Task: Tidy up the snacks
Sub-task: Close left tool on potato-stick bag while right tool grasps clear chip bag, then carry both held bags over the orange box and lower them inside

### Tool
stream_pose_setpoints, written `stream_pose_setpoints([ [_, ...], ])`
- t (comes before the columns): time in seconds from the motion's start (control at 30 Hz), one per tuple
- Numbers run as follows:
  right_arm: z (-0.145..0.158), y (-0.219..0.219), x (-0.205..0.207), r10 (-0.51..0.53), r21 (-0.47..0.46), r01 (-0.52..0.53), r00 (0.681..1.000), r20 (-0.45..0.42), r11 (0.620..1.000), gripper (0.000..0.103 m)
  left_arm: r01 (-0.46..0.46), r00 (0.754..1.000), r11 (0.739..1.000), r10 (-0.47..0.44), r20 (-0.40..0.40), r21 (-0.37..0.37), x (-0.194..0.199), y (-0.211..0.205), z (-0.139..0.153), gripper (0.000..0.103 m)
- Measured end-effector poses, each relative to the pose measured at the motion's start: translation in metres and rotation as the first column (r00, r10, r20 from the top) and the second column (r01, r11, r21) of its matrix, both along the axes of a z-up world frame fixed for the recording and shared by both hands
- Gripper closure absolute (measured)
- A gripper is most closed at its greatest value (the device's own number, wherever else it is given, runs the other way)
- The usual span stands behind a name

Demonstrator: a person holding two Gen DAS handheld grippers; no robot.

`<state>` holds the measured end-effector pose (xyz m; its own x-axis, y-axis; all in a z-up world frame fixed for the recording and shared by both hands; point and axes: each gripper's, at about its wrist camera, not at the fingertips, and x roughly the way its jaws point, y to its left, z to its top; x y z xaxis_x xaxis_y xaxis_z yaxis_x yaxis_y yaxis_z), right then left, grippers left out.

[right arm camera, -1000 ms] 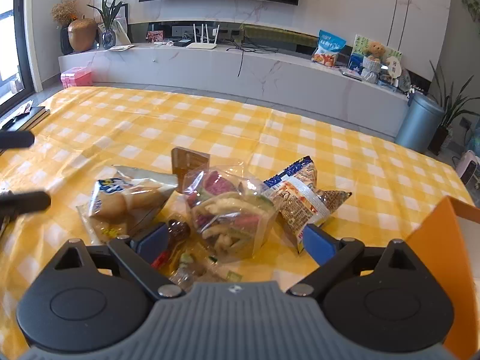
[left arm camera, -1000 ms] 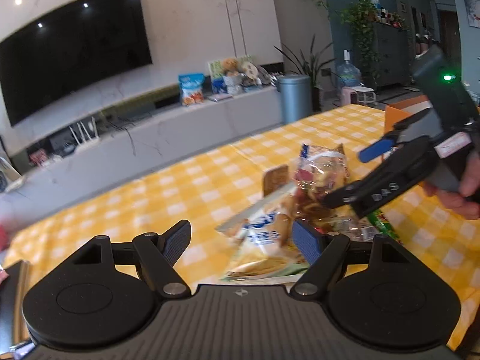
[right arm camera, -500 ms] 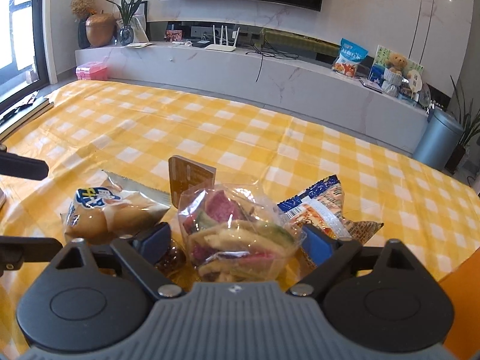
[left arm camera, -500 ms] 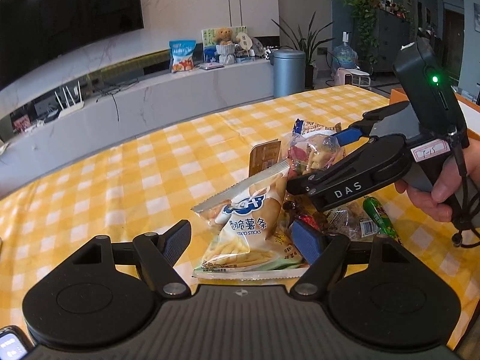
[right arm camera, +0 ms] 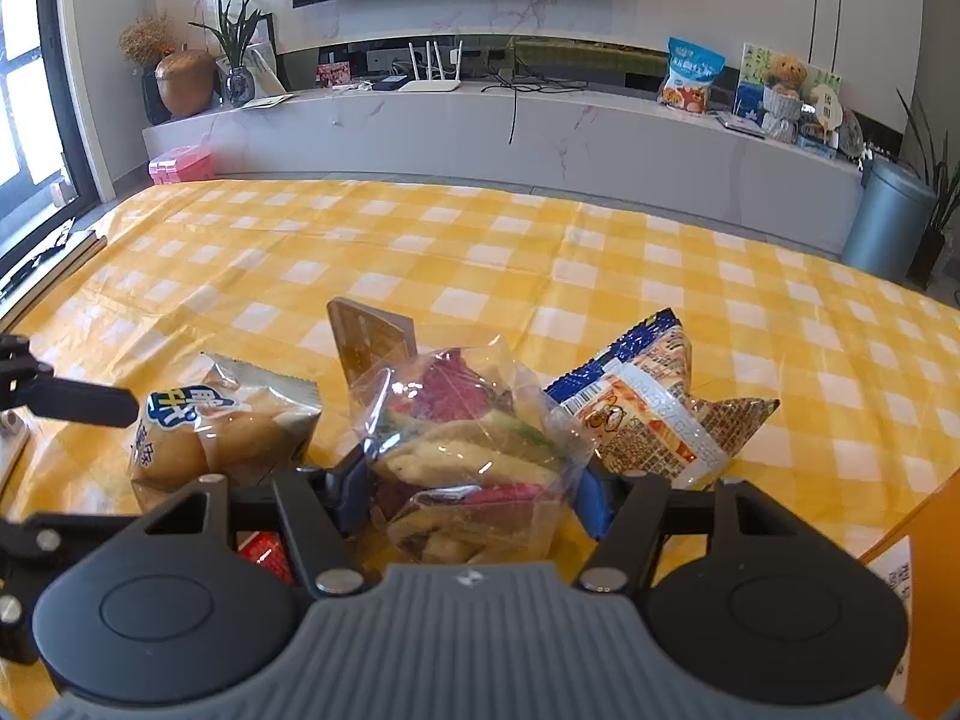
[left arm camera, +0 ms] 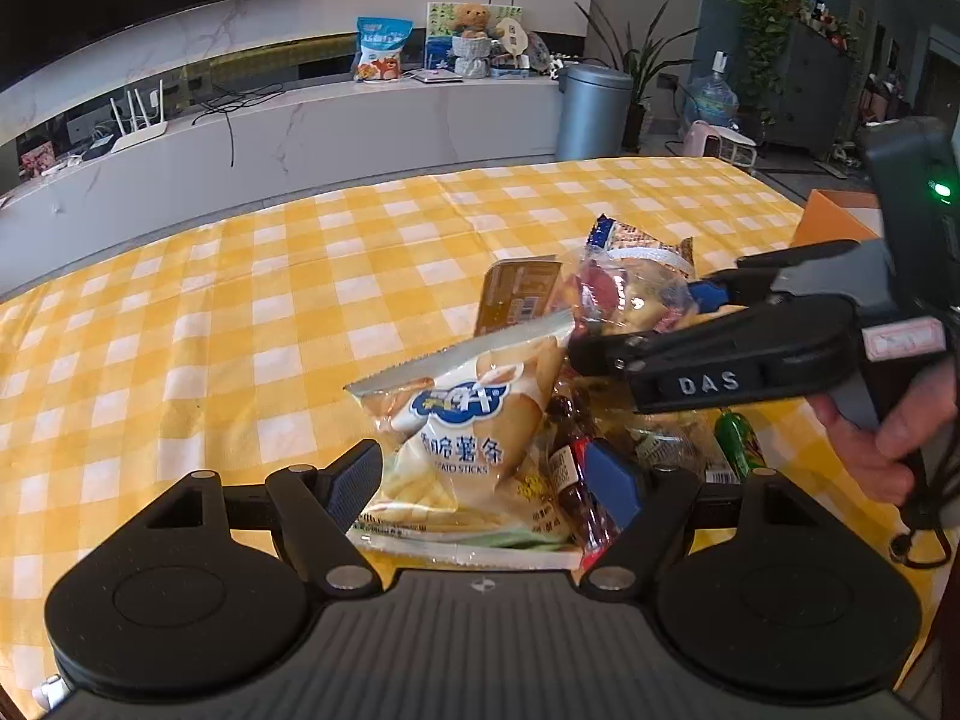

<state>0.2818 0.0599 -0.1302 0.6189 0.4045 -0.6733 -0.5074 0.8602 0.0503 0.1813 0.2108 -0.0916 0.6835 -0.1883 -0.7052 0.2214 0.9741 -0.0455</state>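
Both grippers have come lower and closer over the snack pile since the earlier frames, and the right gripper has just been closing its fingers, with the clear bag of mixed vegetable crisps between them.

Left to right across the yellow checked surface: the left gripper stands spread wide, its fingers on either side of the potato sticks bag and not pressing on it. The right gripper's blue pads now sit against the sides of the crisp bag; contact appears made, though the film is barely dented.

Advice for the step in hand: close gently until the film just gives, since the contents will crush. Grip at mid-body, not the loose top. Lift straight up so the neighbouring packets are not dragged.

Count of snacks in view:
- one potato sticks bag
- one brown flat packet, standing behind
- one clear crisp bag
- one blue-edged printed packet
- one green stick wrapper
- several small dark and red items under the pile, number not determinable

One orange box stands at the far right, judged the likely destination.
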Motion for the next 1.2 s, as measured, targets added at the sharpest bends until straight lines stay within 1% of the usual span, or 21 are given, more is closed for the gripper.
stream_pose_setpoints([
  [0.07, 0.002, -0.003, -0.003, -0.014, 0.008, 0.014, 1.000, 0.009, 1.000, 0.042, -0.010, 1.000, 1.000, 0.010, -0.025, 0.003, 0.005, 0.000, 0.000, 0.013],
  [0.2, 0.010, -0.009, -0.010, -0.025, 0.011, 0.025, 0.999, 0.042, 1.000, 0.043, -0.053, 0.991, 0.998, 0.055, -0.120, 0.016, 0.020, -0.002, -0.006, 0.013],
  [0.33, 0.018, -0.013, -0.020, -0.034, -0.009, 0.034, 0.997, 0.071, 0.999, 0.044, -0.112, 0.980, 0.994, 0.108, -0.167, -0.010, 0.028, 0.003, -0.008, 0.013],
  [0.47, 0.023, -0.020, -0.027, -0.042, 0.001, 0.042, 0.996, 0.076, 0.999, 0.044, -0.150, 0.965, 0.988, 0.138, -0.221, -0.037, 0.036, 0.005, -0.010, 0.013],
  [0.5, 0.024, -0.020, -0.029, -0.043, 0.000, 0.043, 0.996, 0.076, 0.999, 0.044, -0.156, 0.962, 0.987, 0.144, -0.232, -0.035, 0.038, 0.005, -0.010, 0.017],
  [0.57, 0.026, -0.022, -0.032, -0.046, 0.001, 0.047, 0.996, 0.074, 0.999, 0.044, -0.167, 0.956, 0.985, 0.155, -0.248, -0.029, 0.040, 0.005, -0.012, 0.022],
  [0.63, 0.027, -0.024, -0.034, -0.051, 0.005, 0.050, 0.996, 0.069, 0.999, 0.044, -0.171, 0.951, 0.985, 0.157, -0.268, -0.029, 0.042, 0.005, -0.015, 0.029],
  [0.77, 0.031, -0.025, -0.038, -0.056, 0.011, 0.055, 0.996, 0.068, 0.998, 0.044, -0.176, 0.948, 0.984, 0.168, -0.269, -0.004, 0.043, 0.003, -0.015, 0.034],
  [0.87, 0.038, -0.028, -0.043, -0.055, 0.020, 0.054, 0.996, 0.076, 0.998, 0.044, -0.183, 0.947, 0.983, 0.177, -0.267, 0.006, 0.043, 0.001, -0.012, 0.040],
  [0.9, 0.040, -0.029, -0.044, -0.056, 0.023, 0.054, 0.995, 0.080, 0.998, 0.044, -0.186, 0.947, 0.983, 0.179, -0.265, 0.000, 0.042, 0.000, -0.011, 0.049],
  [0.93, 0.043, -0.030, -0.046, -0.057, 0.029, 0.055, 0.995, 0.084, 0.998, 0.044, -0.191, 0.949, 0.982, 0.181, -0.259, -0.012, 0.041, 0.000, -0.008, 0.051],
  [1.1, 0.059, -0.042, -0.056, -0.076, 0.078, 0.068, 0.993, 0.095, 0.995, 0.044, -0.239, 0.952, 0.970, 0.223, -0.209, -0.054, 0.025, -0.004, 0.008, 0.053],
  [1.2, 0.068, -0.052, -0.065, -0.088, 0.109, 0.076, 0.990, 0.107, 0.991, 0.044, -0.248, 0.961, 0.966, 0.236, -0.147, -0.072, 0.011, -0.013, 0.028, 0.054],
])
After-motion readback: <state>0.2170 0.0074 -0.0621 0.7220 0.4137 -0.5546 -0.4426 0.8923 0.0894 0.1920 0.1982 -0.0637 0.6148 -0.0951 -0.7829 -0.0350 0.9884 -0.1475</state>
